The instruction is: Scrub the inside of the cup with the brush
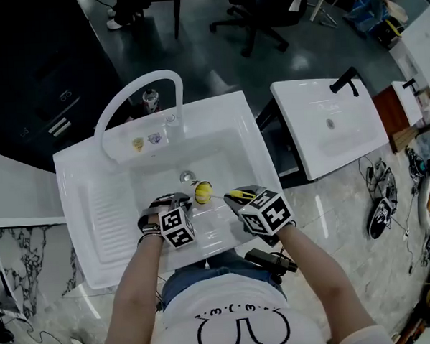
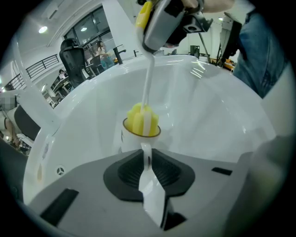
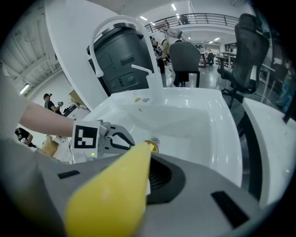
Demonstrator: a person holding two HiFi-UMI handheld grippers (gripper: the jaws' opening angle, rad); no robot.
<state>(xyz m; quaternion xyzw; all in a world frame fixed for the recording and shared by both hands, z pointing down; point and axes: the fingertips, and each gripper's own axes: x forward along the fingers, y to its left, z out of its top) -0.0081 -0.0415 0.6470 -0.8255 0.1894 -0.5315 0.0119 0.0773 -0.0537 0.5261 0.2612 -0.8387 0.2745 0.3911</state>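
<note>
Left gripper view: my left claw (image 2: 147,159) is pinched nearly closed on the handle of the cup (image 2: 132,140). My right claw (image 3: 147,178) is clamped on the yellow handle of the brush (image 3: 111,199), with the sponge head in the cup mouth. To scrub well: hold the cup steady, push the head deeper, twist and pump against the wall. The cup sits mid-frame just beyond my left tips, in the sink (image 2: 208,106). The brush stem enters from upper centre.
</note>
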